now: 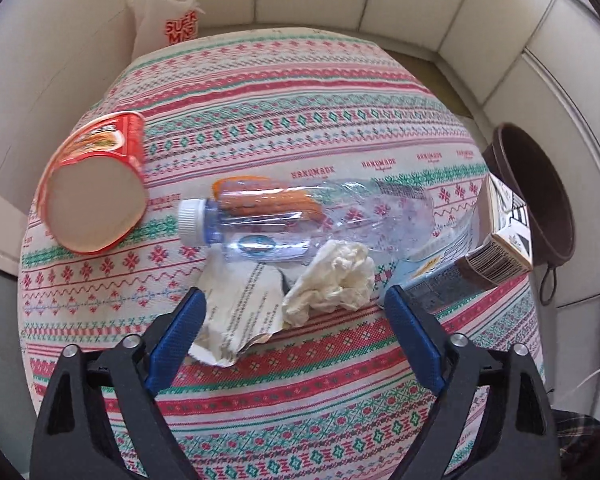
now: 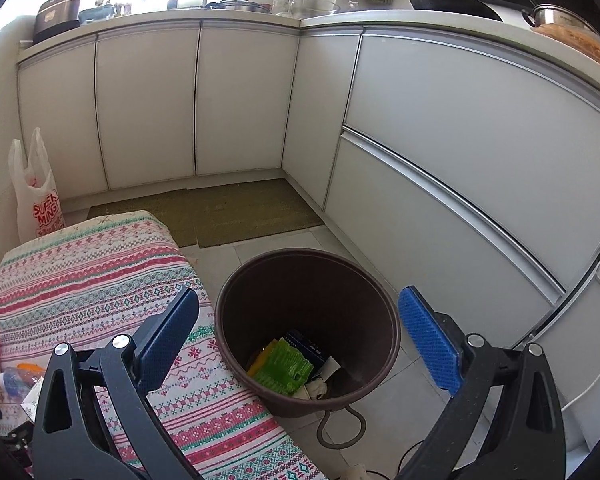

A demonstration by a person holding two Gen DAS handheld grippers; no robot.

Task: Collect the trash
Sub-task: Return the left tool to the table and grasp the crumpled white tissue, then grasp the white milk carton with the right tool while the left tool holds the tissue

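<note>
Left tongs: my left gripper (image 1: pixel 296 300) stands spread wide, pinching nothing.
Between its blue pads: a crumpled white tissue wad (image 1: pixel 332 280) and a torn white printed paper scrap (image 1: pixel 236 312), the scrap close against the left pad (image 1: pixel 180 340).
Just beyond them: a crushed clear plastic bottle with a white cap (image 1: pixel 284 220), lying on its side.
Beyond, left: a red paper noodle cup (image 1: pixel 96 196), tipped over, mouth toward me.
Beyond, right: a brown-and-white cardboard carton (image 1: pixel 500 248), partly off the edge of the cloth.
Right tongs: my right gripper (image 2: pixel 300 312) is spread, holding nothing, above a round brown plastic bin (image 2: pixel 380 320).
In the bin: green wrapper, dark carton, white scraps.
Hard to make out: an orange item behind the bottle, blurred; carton print unreadable.
Surface: striped red, green and pink patterned cloth (image 1: pixel 300 380).
Room: white kitchen cabinets (image 2: pixel 240 100), tiled floor, white shopping bag (image 2: pixel 36 200).
</note>
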